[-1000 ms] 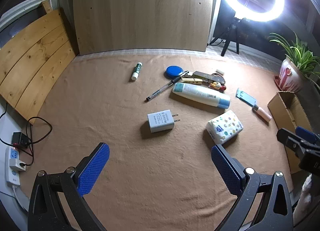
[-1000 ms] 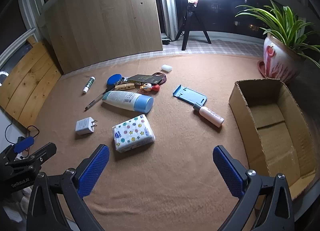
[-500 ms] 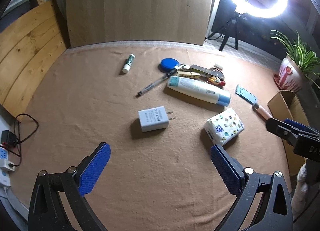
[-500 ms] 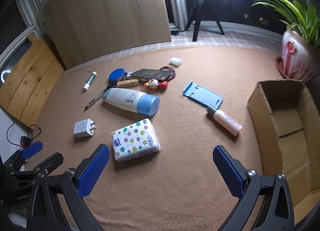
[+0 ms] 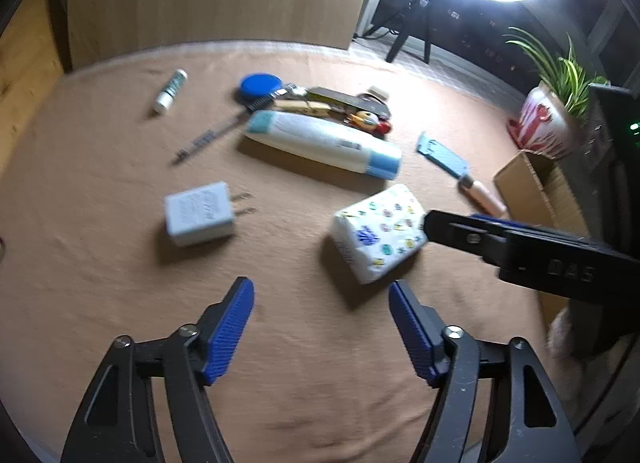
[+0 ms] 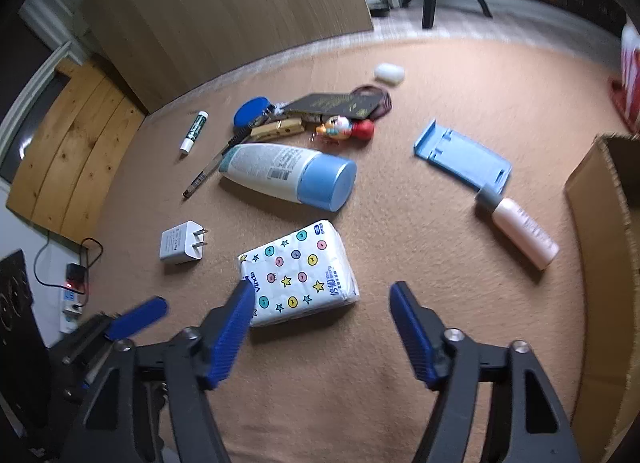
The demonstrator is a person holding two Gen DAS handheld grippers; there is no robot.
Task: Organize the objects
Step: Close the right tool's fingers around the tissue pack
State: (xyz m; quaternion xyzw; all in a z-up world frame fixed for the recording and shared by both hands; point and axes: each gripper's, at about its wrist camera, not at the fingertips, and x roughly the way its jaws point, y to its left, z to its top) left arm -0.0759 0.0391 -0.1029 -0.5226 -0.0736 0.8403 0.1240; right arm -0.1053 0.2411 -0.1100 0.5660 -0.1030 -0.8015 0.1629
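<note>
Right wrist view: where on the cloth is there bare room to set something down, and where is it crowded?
Bare: the stretch between the tissue pack, the pink bottle and the cardboard box, and the near cloth under the right gripper. Crowded: the far cluster around the lotion bottle, wooden clothespin and blue lid.

You can read "Vinda" in blue on the white tissue pack printed with coloured stars and dots (image 6: pixel 298 273); its blue Chinese characters are too small to make out. The black body of the right gripper (image 5: pixel 568 263) shows "DAS".
</note>
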